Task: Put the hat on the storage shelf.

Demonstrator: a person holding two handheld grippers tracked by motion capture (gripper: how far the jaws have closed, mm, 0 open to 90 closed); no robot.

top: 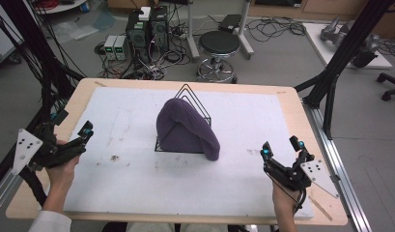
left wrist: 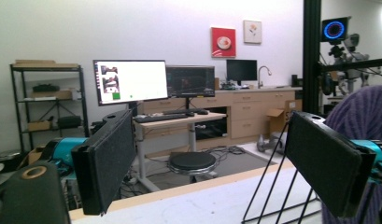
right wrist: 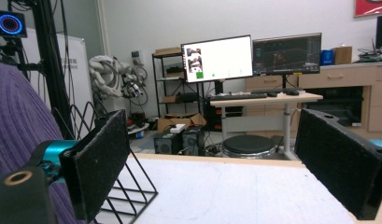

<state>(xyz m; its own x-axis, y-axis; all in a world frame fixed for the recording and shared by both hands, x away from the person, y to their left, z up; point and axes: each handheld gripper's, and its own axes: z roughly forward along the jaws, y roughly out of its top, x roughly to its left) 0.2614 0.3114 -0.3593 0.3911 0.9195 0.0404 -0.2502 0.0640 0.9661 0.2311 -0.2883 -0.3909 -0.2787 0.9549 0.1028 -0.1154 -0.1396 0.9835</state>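
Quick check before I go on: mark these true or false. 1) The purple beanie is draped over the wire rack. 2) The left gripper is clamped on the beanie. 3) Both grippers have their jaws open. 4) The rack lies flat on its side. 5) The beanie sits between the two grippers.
1) True: the purple beanie covers the black wire rack.
2) False: the left gripper holds nothing, apart from the beanie.
3) True: the right gripper is open too.
4) False: the rack stands upright.
5) True, in the high view.

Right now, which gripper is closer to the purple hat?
The right gripper: it sits just off the purple hat's drooping end. The left gripper hangs at the table's far left edge.
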